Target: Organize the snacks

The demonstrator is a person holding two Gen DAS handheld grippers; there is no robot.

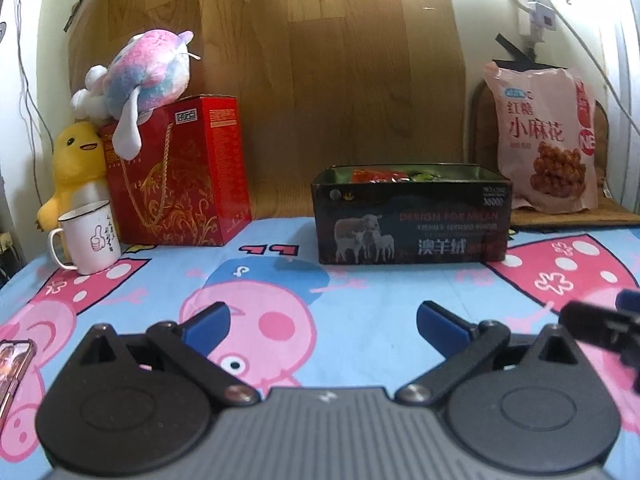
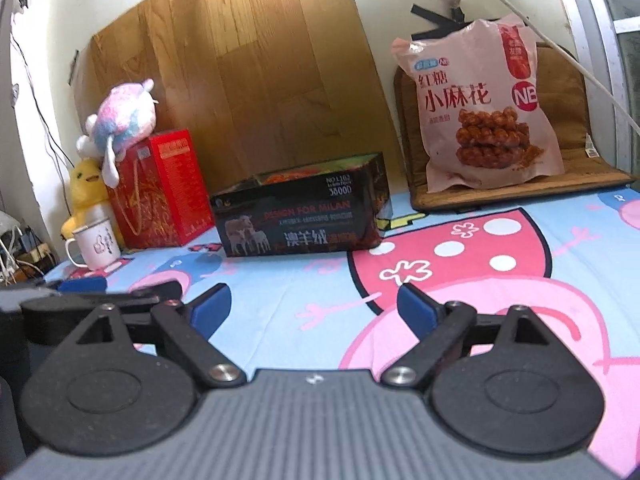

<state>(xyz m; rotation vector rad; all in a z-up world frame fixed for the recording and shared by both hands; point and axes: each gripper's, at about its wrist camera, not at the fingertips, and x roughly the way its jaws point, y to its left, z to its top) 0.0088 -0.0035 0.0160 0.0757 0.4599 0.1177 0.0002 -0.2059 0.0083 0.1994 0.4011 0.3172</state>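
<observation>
A dark open box (image 1: 412, 220) printed with sheep stands on the cartoon-print cloth, with red and green snack packets (image 1: 384, 175) showing inside. It also shows in the right wrist view (image 2: 300, 216). A large pink snack bag (image 1: 548, 140) leans upright against the wall at the back right on a brown mat, also in the right wrist view (image 2: 484, 108). My left gripper (image 1: 322, 320) is open and empty, low over the cloth, well short of the box. My right gripper (image 2: 314, 308) is open and empty, to the right of the left one.
A red gift bag (image 1: 180, 176) stands at the back left with a pastel plush toy (image 1: 140, 76) on top, a yellow plush duck (image 1: 78, 168) and a white mug (image 1: 90, 238) beside it. A phone (image 1: 14, 364) lies at the left edge. A wooden board (image 1: 280, 60) leans on the wall.
</observation>
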